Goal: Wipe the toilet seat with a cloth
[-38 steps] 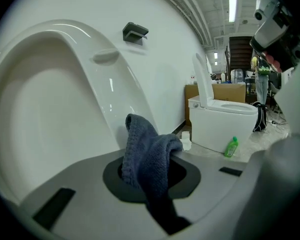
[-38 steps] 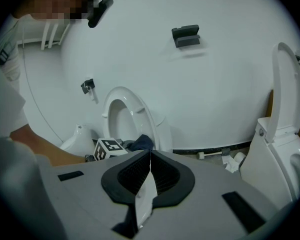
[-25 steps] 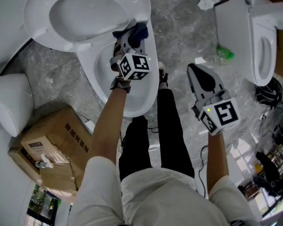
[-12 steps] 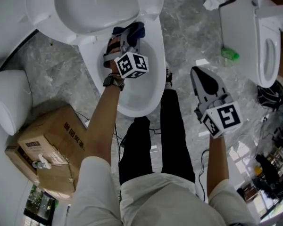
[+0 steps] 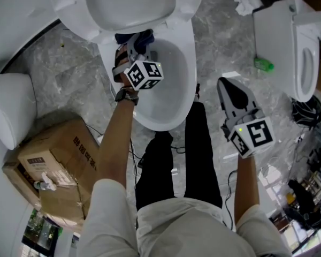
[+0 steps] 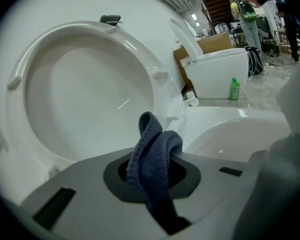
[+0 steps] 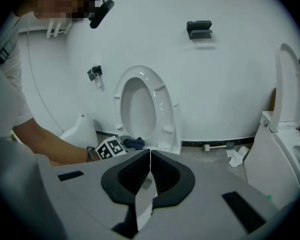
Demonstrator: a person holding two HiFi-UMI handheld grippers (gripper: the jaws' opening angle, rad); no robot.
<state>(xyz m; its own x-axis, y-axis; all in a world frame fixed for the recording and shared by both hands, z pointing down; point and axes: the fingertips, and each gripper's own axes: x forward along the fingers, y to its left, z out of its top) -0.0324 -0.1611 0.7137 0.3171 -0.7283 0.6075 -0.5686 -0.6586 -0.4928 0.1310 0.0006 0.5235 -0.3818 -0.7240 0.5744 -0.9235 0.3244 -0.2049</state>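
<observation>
The white toilet has its seat [image 5: 184, 4] and lid raised, and the bowl rim [image 5: 190, 74] lies bare below. My left gripper [image 5: 132, 48] is shut on a dark blue cloth [image 5: 143, 36] at the back left of the rim, close under the raised seat. In the left gripper view the cloth [image 6: 155, 151] bunches up between the jaws, with the raised seat [image 6: 140, 59] just beyond. My right gripper [image 5: 231, 92] hangs shut and empty in the air to the right of the bowl. The right gripper view shows its jaws [image 7: 149, 156] pressed together, facing the seat [image 7: 162, 101] and the cloth [image 7: 135, 143].
A second toilet [image 5: 281, 31] stands at the right, with a green bottle [image 5: 262, 64] at its foot and crumpled paper [image 5: 246, 3] behind. A cardboard box [image 5: 53, 159] and a white fixture [image 5: 8, 114] stand at the left. The person's legs stand right in front of the bowl.
My left gripper has carried the cloth leftward along the back of the bowl rim, from the right side towards the left. The right gripper has stayed put.
</observation>
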